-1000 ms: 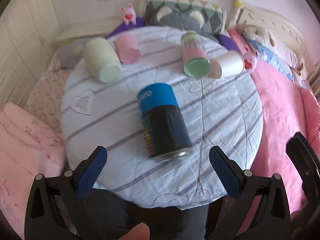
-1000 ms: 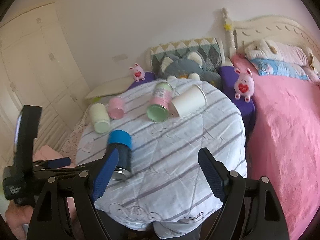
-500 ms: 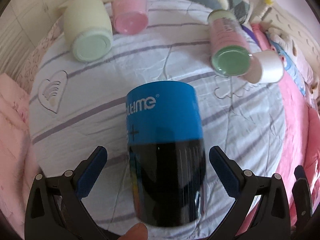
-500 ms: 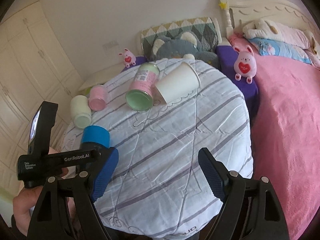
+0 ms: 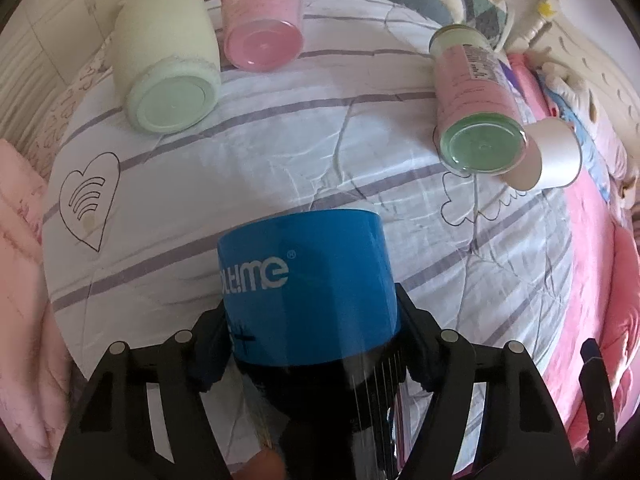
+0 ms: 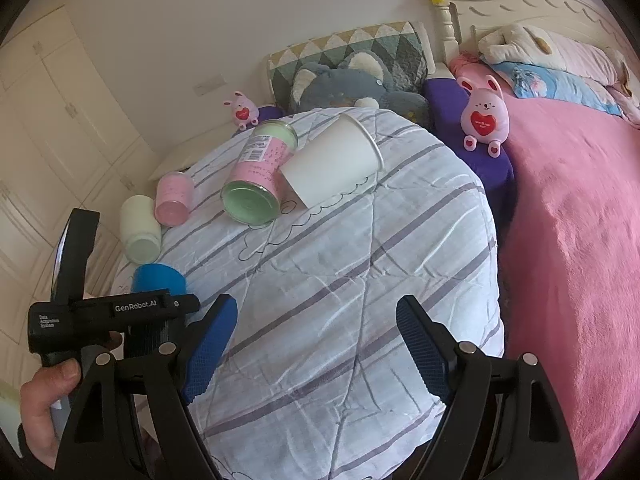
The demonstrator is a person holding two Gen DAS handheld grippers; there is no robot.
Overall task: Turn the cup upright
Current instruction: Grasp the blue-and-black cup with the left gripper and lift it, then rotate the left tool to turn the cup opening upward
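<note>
Blue cup (image 5: 308, 292) between left gripper (image 5: 312, 344) jaws, seemingly clamped; right gripper (image 6: 316, 340) wide, empty.

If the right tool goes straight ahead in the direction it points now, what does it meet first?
The right tool is open and empty. Straight ahead lies only the striped cloth; farther on, probably the white paper cup, though depth is unclear.

Striped round table (image 6: 360, 280), five cups lying sideways

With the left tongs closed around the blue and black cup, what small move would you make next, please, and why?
Probably lift slightly and tilt it up: the left tongs grip the blue and black cup, which lies on its side on the striped cloth.
</note>
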